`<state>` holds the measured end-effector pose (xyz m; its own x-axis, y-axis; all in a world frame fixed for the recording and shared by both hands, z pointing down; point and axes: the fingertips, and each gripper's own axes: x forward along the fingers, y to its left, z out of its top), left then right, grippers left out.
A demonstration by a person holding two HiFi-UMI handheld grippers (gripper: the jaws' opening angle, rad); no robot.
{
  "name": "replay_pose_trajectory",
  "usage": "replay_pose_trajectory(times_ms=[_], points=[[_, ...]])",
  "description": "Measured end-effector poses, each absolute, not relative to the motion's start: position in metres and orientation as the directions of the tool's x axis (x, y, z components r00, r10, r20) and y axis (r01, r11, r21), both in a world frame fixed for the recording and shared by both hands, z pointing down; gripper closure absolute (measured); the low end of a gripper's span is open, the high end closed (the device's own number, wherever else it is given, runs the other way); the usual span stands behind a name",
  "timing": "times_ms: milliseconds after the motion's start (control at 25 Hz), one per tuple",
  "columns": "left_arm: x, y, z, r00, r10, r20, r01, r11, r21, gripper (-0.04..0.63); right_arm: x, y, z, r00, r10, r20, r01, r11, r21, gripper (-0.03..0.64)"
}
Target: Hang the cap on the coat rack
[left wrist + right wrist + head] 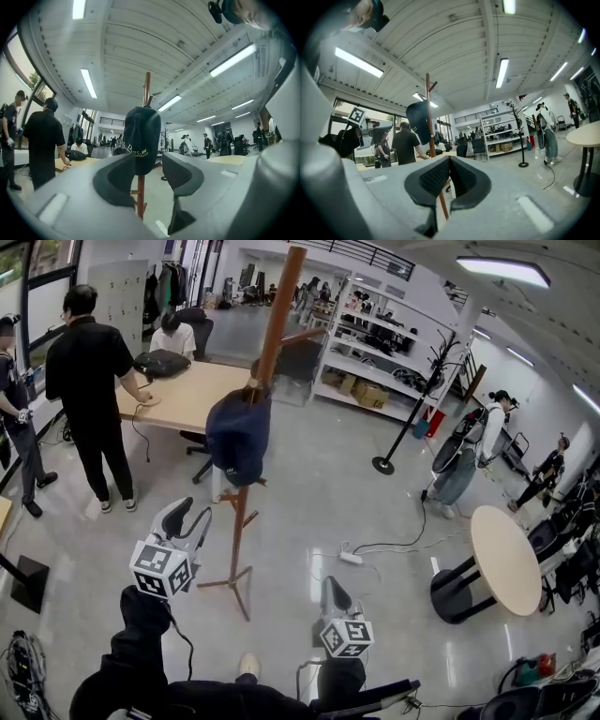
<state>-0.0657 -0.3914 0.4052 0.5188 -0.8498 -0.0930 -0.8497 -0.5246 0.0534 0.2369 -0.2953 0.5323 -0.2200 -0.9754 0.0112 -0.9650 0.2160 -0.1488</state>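
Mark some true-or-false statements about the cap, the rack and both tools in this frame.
1. The cap hangs on the wooden coat rack. True.
2. The left tool is clamped on the cap. False: its jaws stand apart, clear of the cap.
3. The right tool has its jaws together with nothing between them. True.
4. The cap is white. False: it is dark navy.
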Motion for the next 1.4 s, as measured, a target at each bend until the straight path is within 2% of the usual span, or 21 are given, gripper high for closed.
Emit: replay_pose_trajectory(times_ms=[600,1400], points=[[-0.069,-0.342,0.469,0.536,-0.843,0.027,-0.841,-0.531,0.105,0.495,0.215,-0.259,0.538,-0.211,-0.977,0.021,-0.968,0.206,-0.147,0.615],[-0.078,-0.271,0.510,0.533,-0.841,0.095,-0.843,-0.518,0.146,0.535,0.185,-0.221,0.537,-0.248,-0.969,0.007,-0.959,0.244,-0.144,0.615]])
